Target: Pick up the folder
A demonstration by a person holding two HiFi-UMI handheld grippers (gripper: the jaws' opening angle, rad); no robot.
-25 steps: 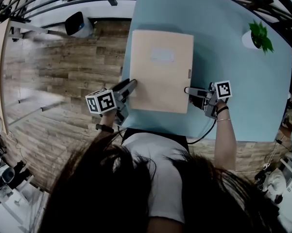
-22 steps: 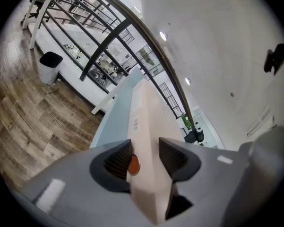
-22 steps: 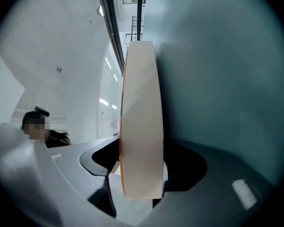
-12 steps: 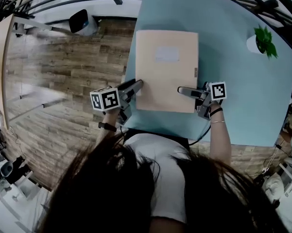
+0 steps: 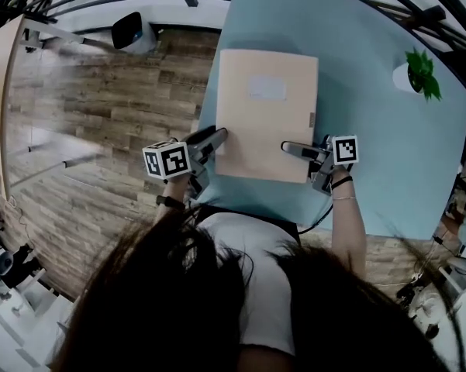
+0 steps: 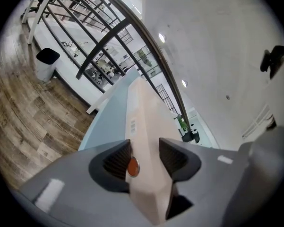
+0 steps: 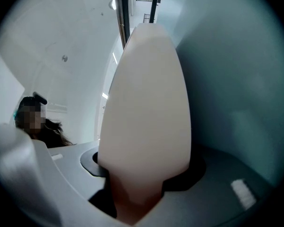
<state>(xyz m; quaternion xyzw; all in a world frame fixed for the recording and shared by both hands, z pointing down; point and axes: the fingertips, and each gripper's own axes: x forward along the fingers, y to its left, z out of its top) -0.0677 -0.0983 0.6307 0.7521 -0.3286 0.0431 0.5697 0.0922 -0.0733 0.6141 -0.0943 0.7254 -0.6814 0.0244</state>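
Folder is lying flat on the blue table, toward its near-left corner. Left gripper is pinching the folder's left edge. Right gripper is straddling the right edge - jaws just closing in, pads now pressing both faces.

Matt card folder, smooth table, wood-grain floor.

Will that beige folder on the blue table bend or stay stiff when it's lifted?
Probably fairly stiff: the folder shows a thick, box-like edge in the left gripper view and lies flat. Its weight is unclear, since the contents are hidden. The smooth cover may slip.
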